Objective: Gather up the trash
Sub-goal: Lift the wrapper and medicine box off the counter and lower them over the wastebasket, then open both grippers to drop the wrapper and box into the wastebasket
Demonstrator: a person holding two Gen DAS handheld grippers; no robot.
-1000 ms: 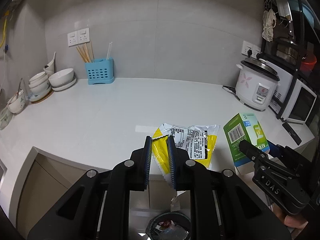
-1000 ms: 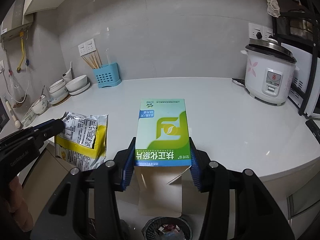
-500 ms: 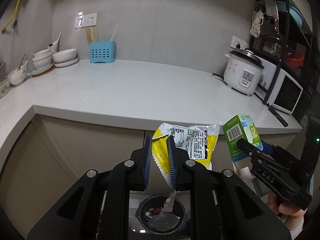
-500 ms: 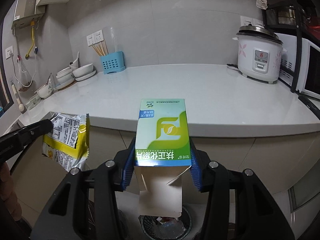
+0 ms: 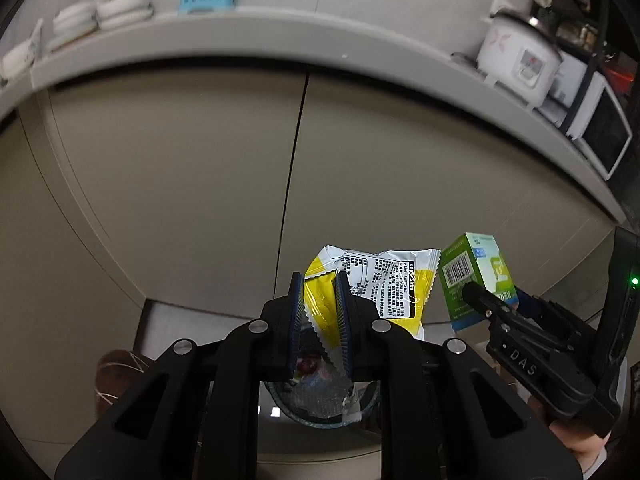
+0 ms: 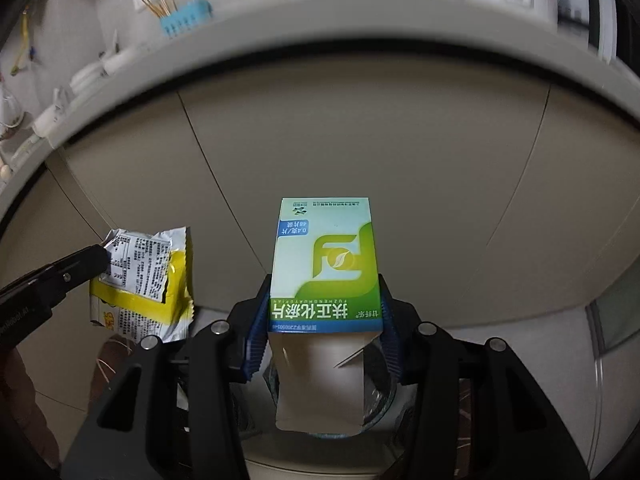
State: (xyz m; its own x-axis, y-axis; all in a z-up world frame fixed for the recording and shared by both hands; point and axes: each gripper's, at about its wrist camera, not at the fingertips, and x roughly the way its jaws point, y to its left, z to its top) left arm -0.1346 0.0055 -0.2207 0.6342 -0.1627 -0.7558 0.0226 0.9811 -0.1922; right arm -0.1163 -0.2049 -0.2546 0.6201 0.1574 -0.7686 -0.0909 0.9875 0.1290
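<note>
**Yellow wrapper and green box poised over the bin**

Yellow foil shows between the blades of the left gripper [image 5: 320, 320], which pinches a crumpled snack wrapper [image 5: 384, 284] by its serrated edge. To its right the right gripper [image 6: 322, 336] clamps a green and white carton [image 6: 325, 264] by its two sides, the carton's open flap hanging down. Both pieces hang in front of the beige cabinet doors [image 5: 180, 184], below the edge of the white countertop [image 5: 280, 32], and the bin [image 5: 320, 404] sits on the floor right beneath the jaws, with some rubbish already inside.

From where I stand the risk is in the letting go. The wrapper is light and broad, so it could flutter sideways and land on the floor beside the rim. The carton reaches well forward of the jaws, towards the cabinet, so if released from here it may strike the far rim and tip out. The two grippers are also close together and might knock one another.
</note>
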